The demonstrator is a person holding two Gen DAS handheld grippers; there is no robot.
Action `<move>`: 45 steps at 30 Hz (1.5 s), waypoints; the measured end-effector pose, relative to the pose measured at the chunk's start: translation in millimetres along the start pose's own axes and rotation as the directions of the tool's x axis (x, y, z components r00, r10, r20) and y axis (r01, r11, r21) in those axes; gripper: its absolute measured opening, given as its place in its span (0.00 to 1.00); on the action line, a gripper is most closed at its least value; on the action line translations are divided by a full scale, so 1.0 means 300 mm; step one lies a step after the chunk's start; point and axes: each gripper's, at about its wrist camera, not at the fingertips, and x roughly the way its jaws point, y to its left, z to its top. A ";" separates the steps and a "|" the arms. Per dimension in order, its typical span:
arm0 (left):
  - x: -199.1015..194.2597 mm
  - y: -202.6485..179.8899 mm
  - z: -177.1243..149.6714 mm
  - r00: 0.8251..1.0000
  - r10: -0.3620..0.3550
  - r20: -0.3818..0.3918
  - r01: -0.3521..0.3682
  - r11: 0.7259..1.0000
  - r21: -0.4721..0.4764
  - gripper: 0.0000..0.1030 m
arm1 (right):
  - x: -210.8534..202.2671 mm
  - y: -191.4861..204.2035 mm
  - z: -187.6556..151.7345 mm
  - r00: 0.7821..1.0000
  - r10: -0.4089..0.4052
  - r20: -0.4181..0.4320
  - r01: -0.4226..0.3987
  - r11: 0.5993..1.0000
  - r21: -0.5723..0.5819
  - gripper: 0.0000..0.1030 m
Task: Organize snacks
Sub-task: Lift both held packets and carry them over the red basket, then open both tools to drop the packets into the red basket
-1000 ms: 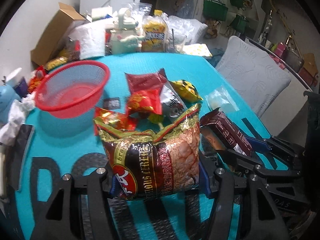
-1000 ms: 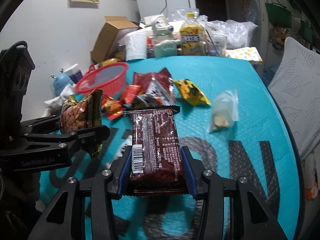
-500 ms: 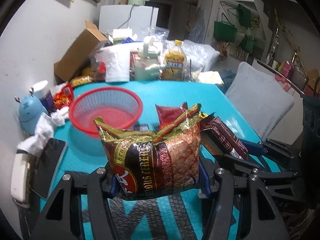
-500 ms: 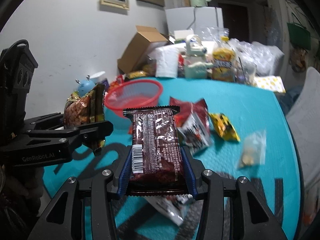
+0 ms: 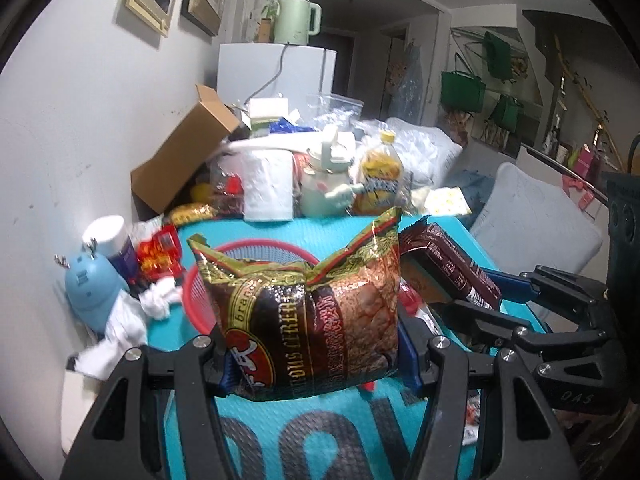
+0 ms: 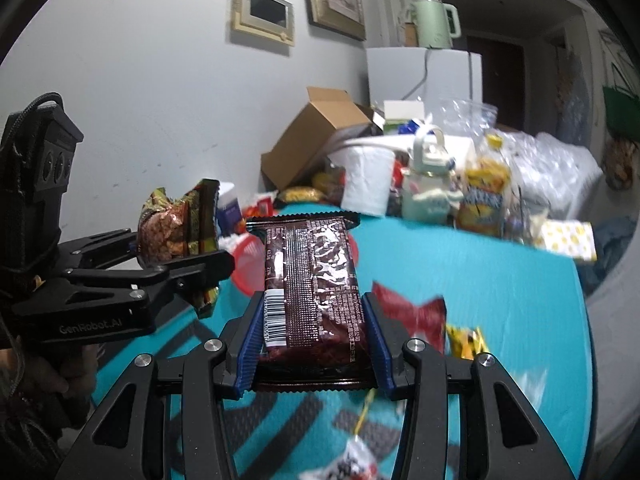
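The left gripper [image 5: 312, 356] has its jaws closed on a brown-and-gold cereal snack bag [image 5: 308, 312], clamped across the bag's lower half so the crimped top stands upright above the blue pads. The right gripper [image 6: 310, 344] has its jaws closed on a dark brown wrapped bar [image 6: 312, 288], held flat with its long axis running straight forward, away from the jaws, barcode side up.

Both packets are carried clear of the turquoise table [image 6: 500, 280]. The relation that matters is with the red mesh basket [image 5: 256, 248]: in the left wrist view it sits directly behind the cereal snack bag, just ahead of the left jaws and mostly hidden by the bag. In the right wrist view only a slice of its red rim shows, ahead and to the left of the bar, between the two grippers. So the left hand is judged the nearer and better lined up; the right would need to swing leftward to bring the bar over the rim.

Other snacks, a red packet [image 6: 412, 312] and a yellow one [image 6: 466, 340], lie on the table to the right, still to be gathered.
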 end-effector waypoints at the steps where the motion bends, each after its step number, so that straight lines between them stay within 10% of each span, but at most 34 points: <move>1: 0.010 0.013 0.013 1.000 0.004 0.004 -0.004 1.000 -0.003 0.58 | 0.012 -0.001 0.017 1.000 0.001 0.000 -0.001 1.000 -0.005 0.45; 24: 0.342 0.273 0.194 0.995 0.087 -0.048 -0.089 0.995 -0.053 0.58 | 0.439 -0.042 0.291 1.000 0.004 -0.017 -0.006 0.994 -0.105 0.45; 45: 0.552 0.358 0.146 0.956 0.209 -0.204 -0.225 0.973 -0.054 0.69 | 0.673 -0.065 0.246 0.987 -0.008 -0.163 -0.010 0.994 -0.105 0.48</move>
